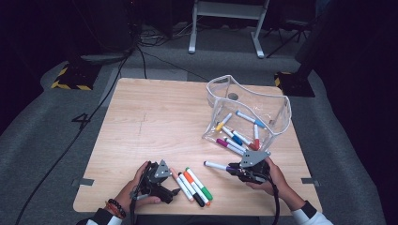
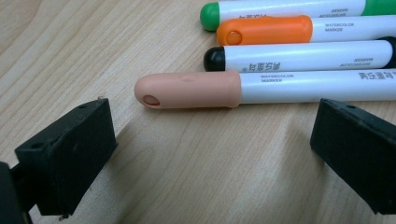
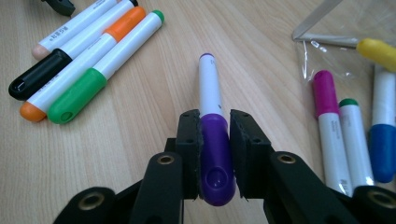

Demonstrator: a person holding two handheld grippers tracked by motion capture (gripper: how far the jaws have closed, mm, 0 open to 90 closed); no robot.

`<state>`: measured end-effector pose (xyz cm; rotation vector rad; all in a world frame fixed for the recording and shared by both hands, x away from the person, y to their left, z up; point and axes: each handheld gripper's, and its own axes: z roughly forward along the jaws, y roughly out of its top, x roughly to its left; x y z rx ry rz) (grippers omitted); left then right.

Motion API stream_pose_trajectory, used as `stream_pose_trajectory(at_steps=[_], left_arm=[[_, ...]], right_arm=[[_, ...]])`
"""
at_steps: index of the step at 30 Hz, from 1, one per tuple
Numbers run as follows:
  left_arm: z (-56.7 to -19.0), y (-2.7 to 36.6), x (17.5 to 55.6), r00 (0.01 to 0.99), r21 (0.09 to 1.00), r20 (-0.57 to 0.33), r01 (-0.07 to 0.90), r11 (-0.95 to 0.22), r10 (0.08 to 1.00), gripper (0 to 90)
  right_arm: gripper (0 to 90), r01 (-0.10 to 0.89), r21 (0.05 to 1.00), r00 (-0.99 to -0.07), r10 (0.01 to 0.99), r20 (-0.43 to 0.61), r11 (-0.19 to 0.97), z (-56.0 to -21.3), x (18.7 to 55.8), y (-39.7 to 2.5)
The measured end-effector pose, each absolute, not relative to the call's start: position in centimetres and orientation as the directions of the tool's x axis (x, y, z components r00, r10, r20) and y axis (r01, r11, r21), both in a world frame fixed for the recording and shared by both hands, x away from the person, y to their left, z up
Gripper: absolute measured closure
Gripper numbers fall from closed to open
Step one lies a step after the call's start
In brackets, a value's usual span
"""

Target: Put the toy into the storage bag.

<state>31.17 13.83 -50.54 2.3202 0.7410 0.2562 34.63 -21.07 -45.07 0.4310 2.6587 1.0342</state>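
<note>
The fingers of your right gripper were clamped on the cap of the purple marker, the white barrel pointing away from you and hanging just over the counter, a little short of the clear plastic pouch. In the high view that marker stuck out leftward from the right gripper. To do this step well, you needed to keep the squeeze on the rounded cap firm, since smooth plastic can slip or swivel, and to lift the barrel tip over the pouch's stiff rim before letting go, so it would not snag on the edge or push the light pouch along.

The fingers of your left gripper stood wide apart and empty, low over the counter just short of the peach marker. Closing across its barrel rather than its tapered cap end would have been the safer grasp.

Beyond it lay the black marker, orange marker and green marker, side by side and touching, all with glossy white barrels and matte coloured caps. The pouch was see-through and soft-walled with a pale trimmed rim, and held several markers, among them a magenta marker, a blue marker and a yellow marker. The counter was pale wood-grain board.
</note>
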Motion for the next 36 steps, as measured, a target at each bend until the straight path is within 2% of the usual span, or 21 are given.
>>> stream_pose_trajectory(at_steps=[9, 18, 28, 36], left_arm=[[-50.5, 13.8, 31.2, 0.819, 0.662, -0.015, 0.438, -0.608, 0.574, 0.4], [-50.5, 13.8, 31.2, 0.819, 0.661, -0.017, 0.44, -0.608, 0.574, 0.3], [-50.5, 13.8, 31.2, 0.819, 0.661, -0.019, 0.441, -0.607, 0.574, 0.2], [-50.5, 13.8, 31.2, 0.82, 0.661, -0.02, 0.44, -0.607, 0.572, 0.2]], right_arm=[[75.0, 0.132, 0.685, -0.919, 0.347, -0.186, 0.717, -42.8, 34.8, -21.0], [75.0, 0.046, 0.676, -0.891, 0.335, -0.305, 0.736, -37.9, 35.4, -21.1], [75.0, 0.009, 0.713, -0.808, 0.425, -0.408, 0.701, -29.9, 37.6, -23.3], [75.0, 0.042, 0.746, -0.746, 0.517, -0.42, 0.665, -27.3, 40.2, -25.2]])
